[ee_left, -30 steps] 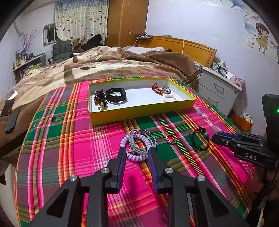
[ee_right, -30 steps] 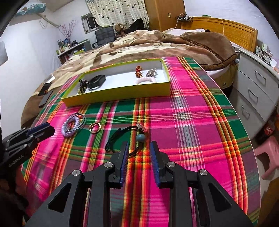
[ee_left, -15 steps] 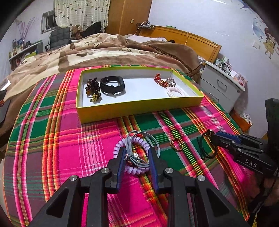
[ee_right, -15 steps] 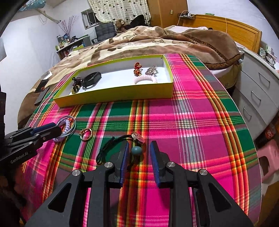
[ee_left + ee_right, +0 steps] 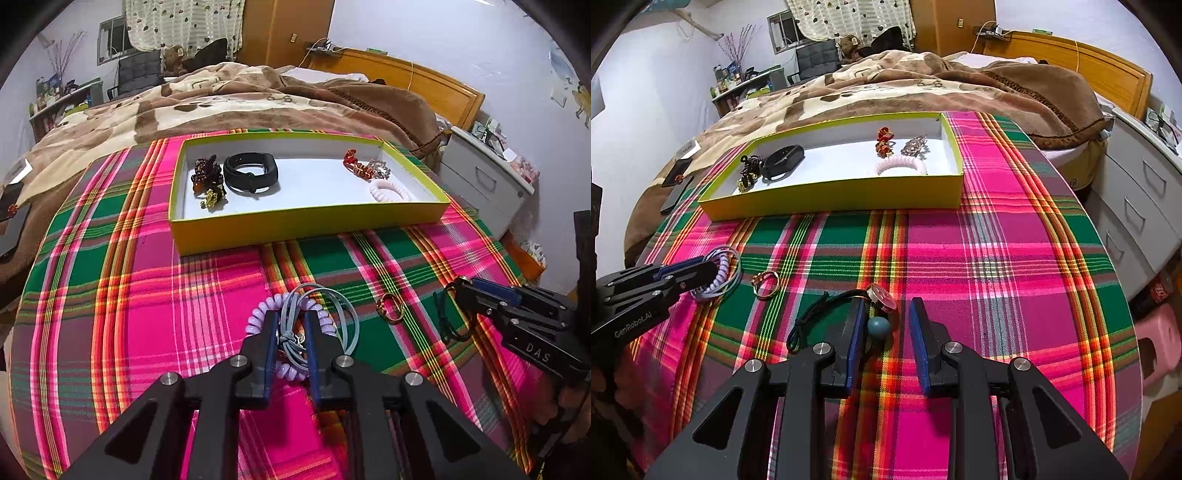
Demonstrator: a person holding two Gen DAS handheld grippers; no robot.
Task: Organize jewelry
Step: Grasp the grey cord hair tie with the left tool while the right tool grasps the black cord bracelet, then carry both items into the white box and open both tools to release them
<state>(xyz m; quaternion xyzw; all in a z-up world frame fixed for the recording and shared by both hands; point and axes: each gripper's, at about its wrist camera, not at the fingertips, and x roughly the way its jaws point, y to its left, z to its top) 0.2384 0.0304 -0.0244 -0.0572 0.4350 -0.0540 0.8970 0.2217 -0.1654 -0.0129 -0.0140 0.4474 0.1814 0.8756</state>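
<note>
A yellow-rimmed white tray (image 5: pixel 306 221) (image 5: pixel 849 195) at the far side of the plaid cloth holds several pieces, among them a black band (image 5: pixel 251 173) and a white spiral tie (image 5: pixel 389 192). My left gripper (image 5: pixel 290 325) is open, its fingers down around a lilac spiral tie with grey-blue cords (image 5: pixel 325 317) (image 5: pixel 720 277). My right gripper (image 5: pixel 886 317) is open over a black cord with a teal bead (image 5: pixel 879 326) and a round charm (image 5: pixel 881 293). A gold ring (image 5: pixel 389 308) (image 5: pixel 766 282) lies between the two piles.
A bed with a brown blanket (image 5: pixel 240 99) lies behind the table. A grey drawer unit (image 5: pixel 1137 192) and a pink stool (image 5: pixel 1160 339) stand at the right. Dark phones (image 5: pixel 674 192) lie at the table's far left edge.
Both grippers have moved forward and down. The left fingers now straddle the lilac tie; the right fingers have reached the teal bead and have opened wider.
</note>
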